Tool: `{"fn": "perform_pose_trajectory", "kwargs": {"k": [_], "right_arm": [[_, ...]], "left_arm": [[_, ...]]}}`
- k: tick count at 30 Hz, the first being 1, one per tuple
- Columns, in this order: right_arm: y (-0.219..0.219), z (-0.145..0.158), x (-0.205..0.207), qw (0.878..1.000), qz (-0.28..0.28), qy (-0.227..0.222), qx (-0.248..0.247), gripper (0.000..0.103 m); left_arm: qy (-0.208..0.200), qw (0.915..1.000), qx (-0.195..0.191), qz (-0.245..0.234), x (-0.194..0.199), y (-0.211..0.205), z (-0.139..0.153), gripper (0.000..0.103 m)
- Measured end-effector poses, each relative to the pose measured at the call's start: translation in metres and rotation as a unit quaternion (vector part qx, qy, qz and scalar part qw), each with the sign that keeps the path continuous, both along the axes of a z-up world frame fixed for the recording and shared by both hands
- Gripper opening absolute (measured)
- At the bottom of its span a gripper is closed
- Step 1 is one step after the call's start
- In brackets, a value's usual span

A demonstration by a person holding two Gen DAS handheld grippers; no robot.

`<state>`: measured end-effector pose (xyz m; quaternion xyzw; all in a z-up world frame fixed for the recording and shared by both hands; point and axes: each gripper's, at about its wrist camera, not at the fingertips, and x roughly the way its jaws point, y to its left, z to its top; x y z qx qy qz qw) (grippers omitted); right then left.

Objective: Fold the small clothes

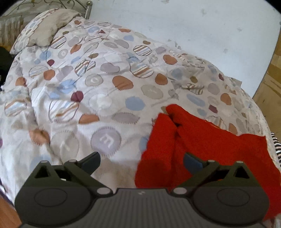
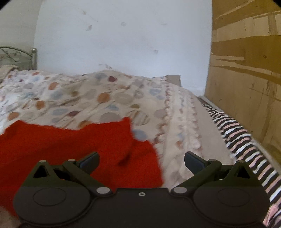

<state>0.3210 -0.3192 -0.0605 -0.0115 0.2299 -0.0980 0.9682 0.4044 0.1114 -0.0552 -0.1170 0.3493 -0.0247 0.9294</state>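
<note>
A small red garment point(image 1: 207, 143) lies spread on the patterned bedspread point(image 1: 105, 84), with a fold and crease near its far left corner. My left gripper point(image 1: 141, 161) is open and empty, over the garment's left edge. In the right wrist view the same red garment point(image 2: 70, 145) lies at the lower left. My right gripper point(image 2: 141, 161) is open and empty, over the garment's right edge; its left finger is above the red cloth, its right finger above the bedspread point(image 2: 175, 126).
A pillow point(image 1: 43, 28) and a metal headboard point(image 1: 87, 8) are at the far end of the bed. A white wall point(image 2: 123, 35) runs behind it. A brown board point(image 2: 245, 70) and a striped cloth point(image 2: 242, 140) lie along the right side.
</note>
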Motion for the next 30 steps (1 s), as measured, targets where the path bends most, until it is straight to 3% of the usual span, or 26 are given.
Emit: {"fn": "perform_pose_trajectory", "kwargs": {"k": [3, 6, 8, 15, 19, 30], "right_arm": [[0.021, -0.018, -0.012, 0.999, -0.001, 0.029, -0.015, 0.102], [0.033, -0.042, -0.023, 0.993, -0.024, 0.069, -0.093, 0.102], [0.032, -0.051, -0.035, 0.988, -0.036, 0.071, -0.129, 0.102], [0.028, -0.026, -0.078, 0.988, -0.044, 0.05, -0.14, 0.102], [0.021, -0.013, -0.102, 0.992, -0.037, 0.04, -0.111, 0.102], [0.031, -0.004, -0.135, 0.996, -0.03, 0.027, -0.078, 0.103]], "left_arm": [[0.014, 0.9999, -0.007, 0.005, -0.019, -0.005, -0.003, 0.103], [0.034, 0.9992, -0.007, 0.018, -0.04, -0.01, -0.008, 0.103], [0.047, 0.9988, -0.002, 0.014, -0.051, -0.013, -0.01, 0.103], [0.044, 0.999, 0.001, 0.008, -0.095, -0.018, 0.002, 0.103], [0.035, 0.9993, 0.002, 0.013, -0.11, -0.017, 0.011, 0.103], [0.044, 0.9989, 0.012, 0.008, -0.118, -0.022, 0.012, 0.103]]}}
